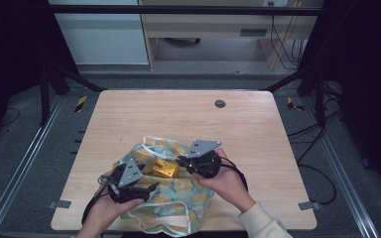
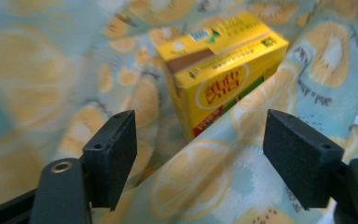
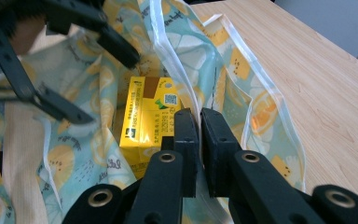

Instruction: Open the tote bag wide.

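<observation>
carton (image 1: 165, 168) inside bag (image 1: 178, 198) (opened), bag on table (image 1: 188, 114)

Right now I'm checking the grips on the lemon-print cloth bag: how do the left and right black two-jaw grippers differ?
The left black two-jaw gripper stands open, pads wide apart with nothing pinched; the right black two-jaw gripper is shut on the edge of the lemon-print cloth bag. The left one faces the yellow drink carton from the bag's lower left, the right one from the bag's right side. Both point at the carton inside the bag.
</observation>
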The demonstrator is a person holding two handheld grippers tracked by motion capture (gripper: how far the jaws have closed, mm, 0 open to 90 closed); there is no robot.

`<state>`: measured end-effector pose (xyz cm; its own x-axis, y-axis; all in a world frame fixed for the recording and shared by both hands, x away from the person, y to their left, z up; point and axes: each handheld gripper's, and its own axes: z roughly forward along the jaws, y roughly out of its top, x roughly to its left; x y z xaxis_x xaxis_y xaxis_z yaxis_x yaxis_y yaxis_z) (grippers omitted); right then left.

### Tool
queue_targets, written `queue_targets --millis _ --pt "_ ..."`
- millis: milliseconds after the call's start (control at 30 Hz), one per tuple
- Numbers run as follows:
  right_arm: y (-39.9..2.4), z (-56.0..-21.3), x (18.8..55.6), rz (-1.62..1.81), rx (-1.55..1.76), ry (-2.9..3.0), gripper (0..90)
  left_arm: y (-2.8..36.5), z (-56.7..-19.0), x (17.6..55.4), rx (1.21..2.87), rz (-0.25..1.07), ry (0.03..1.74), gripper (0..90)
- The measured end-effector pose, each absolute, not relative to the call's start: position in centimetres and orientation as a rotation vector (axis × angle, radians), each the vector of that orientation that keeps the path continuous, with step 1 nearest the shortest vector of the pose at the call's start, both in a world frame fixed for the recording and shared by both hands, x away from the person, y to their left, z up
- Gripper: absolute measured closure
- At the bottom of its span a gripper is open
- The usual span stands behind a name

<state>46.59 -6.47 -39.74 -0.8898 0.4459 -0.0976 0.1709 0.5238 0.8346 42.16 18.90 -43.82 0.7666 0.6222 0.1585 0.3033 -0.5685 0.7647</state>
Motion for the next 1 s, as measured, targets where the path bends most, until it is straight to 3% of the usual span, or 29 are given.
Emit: queue_targets --millis 200,733,1000 --pt "-6.5 -39.5 46.8 1.318 0.529 2.461 85.1 18.2 -45.3 42.4 2.273 0.482 0.666 29.0" --pt "-6.1 -39.6 49.1 1.274 0.628 2.422 89.8 19.6 -43.8 41.0 2.275 0.578 0.642 86.8" --pt "-5.8 -39.8 52.9 1.241 0.739 2.454 90.0 20.5 -43.0 40.8 2.218 0.558 0.656 89.2"
